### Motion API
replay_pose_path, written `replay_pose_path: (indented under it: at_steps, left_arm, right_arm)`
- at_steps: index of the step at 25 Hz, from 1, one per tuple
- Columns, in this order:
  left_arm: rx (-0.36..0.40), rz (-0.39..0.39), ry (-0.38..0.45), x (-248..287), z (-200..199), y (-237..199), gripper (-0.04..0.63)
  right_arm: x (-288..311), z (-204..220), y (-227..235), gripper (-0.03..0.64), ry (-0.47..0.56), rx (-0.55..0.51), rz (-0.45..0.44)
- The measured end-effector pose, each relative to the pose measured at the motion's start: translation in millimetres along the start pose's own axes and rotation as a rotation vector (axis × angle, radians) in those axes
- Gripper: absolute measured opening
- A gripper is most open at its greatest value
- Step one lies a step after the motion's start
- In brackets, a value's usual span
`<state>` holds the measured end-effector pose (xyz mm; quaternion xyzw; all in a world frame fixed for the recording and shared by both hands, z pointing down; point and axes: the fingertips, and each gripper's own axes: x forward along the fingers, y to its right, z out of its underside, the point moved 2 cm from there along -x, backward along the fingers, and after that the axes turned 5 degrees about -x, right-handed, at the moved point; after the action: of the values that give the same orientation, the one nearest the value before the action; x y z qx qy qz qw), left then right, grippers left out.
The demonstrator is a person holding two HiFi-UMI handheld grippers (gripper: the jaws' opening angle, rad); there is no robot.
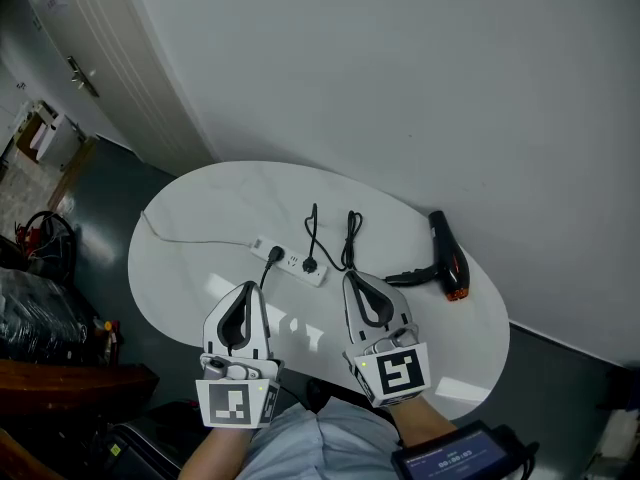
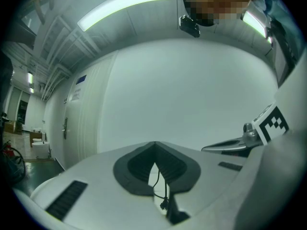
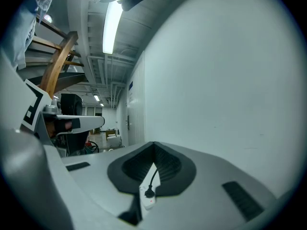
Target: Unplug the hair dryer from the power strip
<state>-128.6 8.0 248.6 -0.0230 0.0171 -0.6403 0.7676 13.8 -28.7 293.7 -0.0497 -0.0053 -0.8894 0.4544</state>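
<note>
Tool closed — power strip with plug beyond

white left gripper and right gripper, black-padded fingers, black-and-white square-marker cubes, pale blue shirt

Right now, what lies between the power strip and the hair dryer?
A black cord, looped on the white table, lies between the power strip and the hair dryer. The right gripper, jaws closed, reaches in too. The head view shows it.
</note>
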Motion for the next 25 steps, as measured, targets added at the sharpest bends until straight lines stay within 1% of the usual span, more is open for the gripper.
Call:
replay_pose_path:
  at_steps: [2, 3, 4, 8, 12, 14, 16, 19, 22, 25]
  left_arm:
    - [0.049, 0.01, 0.017, 9.5, -3.1, 0.7, -0.003]
    - [0.057, 0.01, 0.019, 13.9, -3.3, 1.6, -0.003]
    - [0.058, 0.01, 0.018, 18.4, -2.9, 2.9, -0.003]
    - [0.062, 0.002, -0.004, 32.3, 3.4, 8.1, -0.003]
    - [0.037, -0.015, -0.039, 39.1, 9.8, 8.7, -0.003]
    - [0.042, -0.019, -0.04, 41.3, 10.7, 5.1, -0.003]
    - [0.026, -0.028, -0.047, 44.2, 14.5, -0.4, -0.003]
    - [0.03, -0.015, -0.04, 50.0, 19.8, -7.9, -0.003]
    - [0.015, 0.004, -0.051, 53.2, 26.9, -11.6, -0.003]
    - [0.005, 0.007, -0.057, 56.0, 29.4, -21.7, -0.003]
  right_arm:
    - [6.1, -2.9, 5.5, -0.003, 0.014, 0.003, -0.009]
    - [9.3, -5.2, 8.3, -0.003, 0.031, 0.006, -0.014]
    - [12.4, -6.3, 11.1, -0.003, 0.042, 0.011, -0.019]
    - [23.3, 2.5, 21.1, -0.003, 0.009, 0.036, -0.045]
    - [31.1, 10.3, 27.7, -0.003, -0.006, 0.048, -0.052]
    - [33.7, 14.6, 28.8, -0.003, -0.02, 0.047, -0.053]
    - [37.3, 19.8, 28.8, -0.003, -0.034, 0.042, -0.054]
    - [44.4, 26.6, 27.8, -0.003, -0.052, 0.031, -0.051]
    - [50.5, 30.7, 27.3, -0.003, -0.064, 0.021, -0.039]
    - [58.8, 34.4, 23.3, -0.003, -0.071, 0.025, -0.036]
